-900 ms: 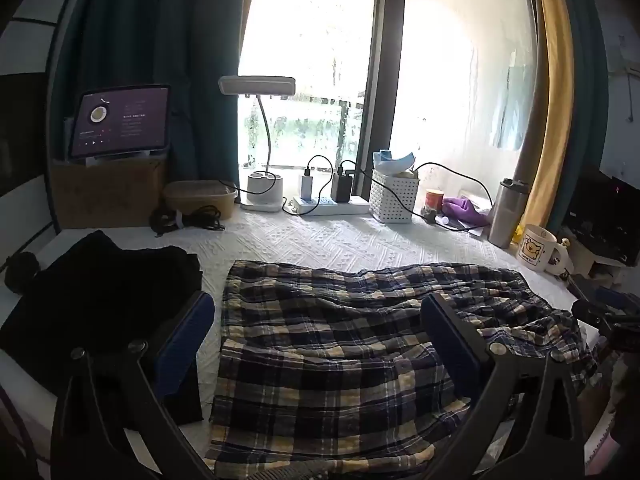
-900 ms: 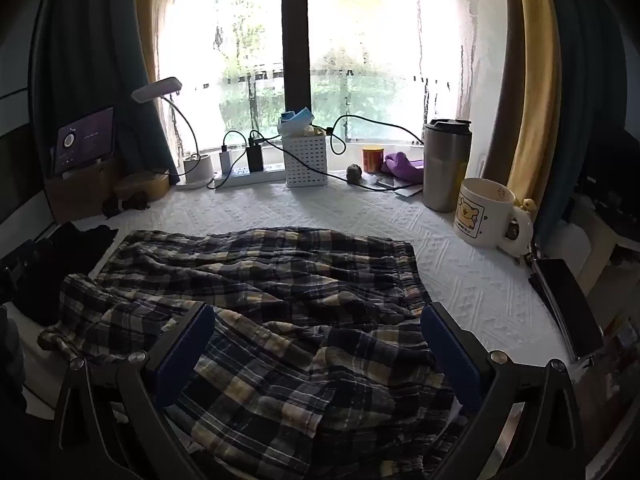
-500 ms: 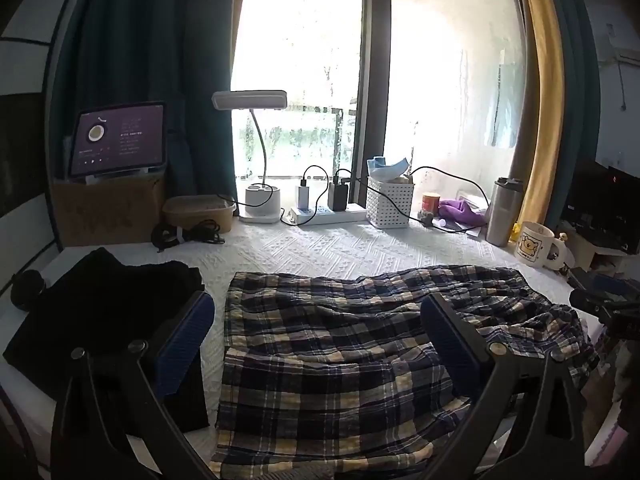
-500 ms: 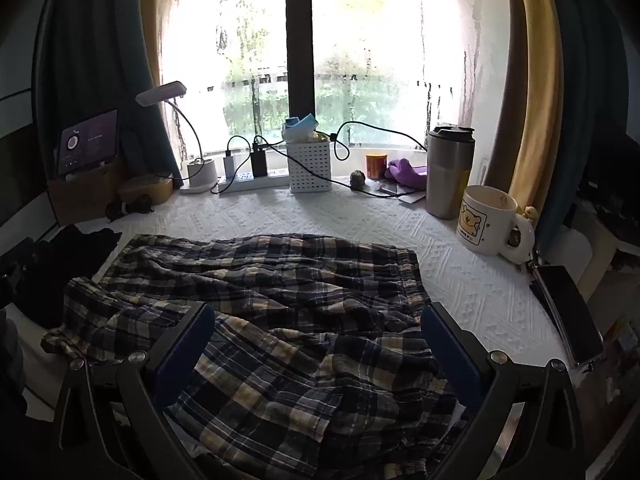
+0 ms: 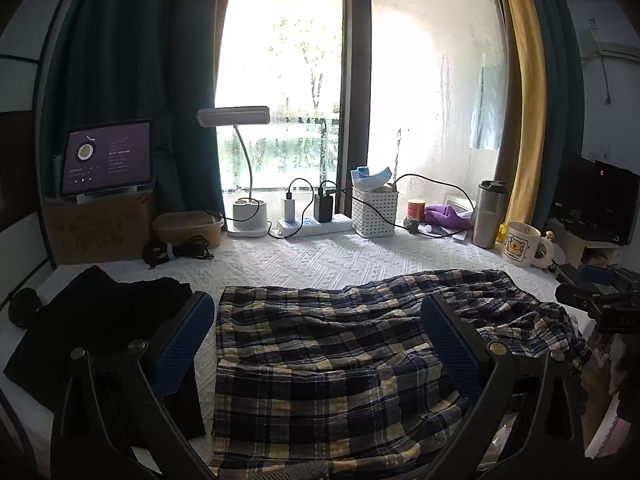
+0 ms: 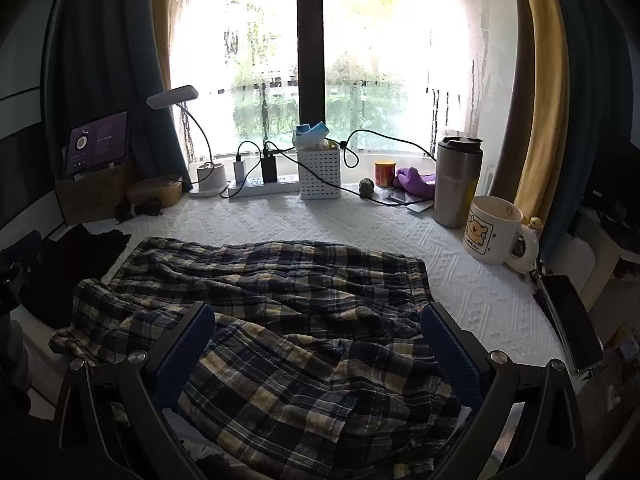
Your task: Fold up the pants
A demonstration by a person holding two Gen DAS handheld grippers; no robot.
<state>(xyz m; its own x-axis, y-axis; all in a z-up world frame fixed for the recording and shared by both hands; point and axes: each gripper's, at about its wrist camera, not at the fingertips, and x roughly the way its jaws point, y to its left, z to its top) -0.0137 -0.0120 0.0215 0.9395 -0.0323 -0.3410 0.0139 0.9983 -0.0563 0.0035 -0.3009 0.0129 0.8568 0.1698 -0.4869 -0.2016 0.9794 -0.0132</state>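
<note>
Currently, the plaid pants (image 5: 340,364) are spread, loosely rumpled, on the white textured cover (image 5: 304,264), with a dark garment (image 5: 96,328) lying just beside them on the left. The left gripper (image 5: 316,344) and the right gripper (image 6: 318,344) are both held above the fabric with jaws apart and nothing clamped. Several risks are judged: a single layer may be pinched instead of the full thickness, leaving a skewed fold, and a wide lifting sweep may catch the mug (image 6: 496,230) or the steel tumbler (image 6: 458,182) near the right edge. The white perforated basket (image 6: 320,174) is seen to hold blue and pale items; mug contents cannot be determined.
</note>
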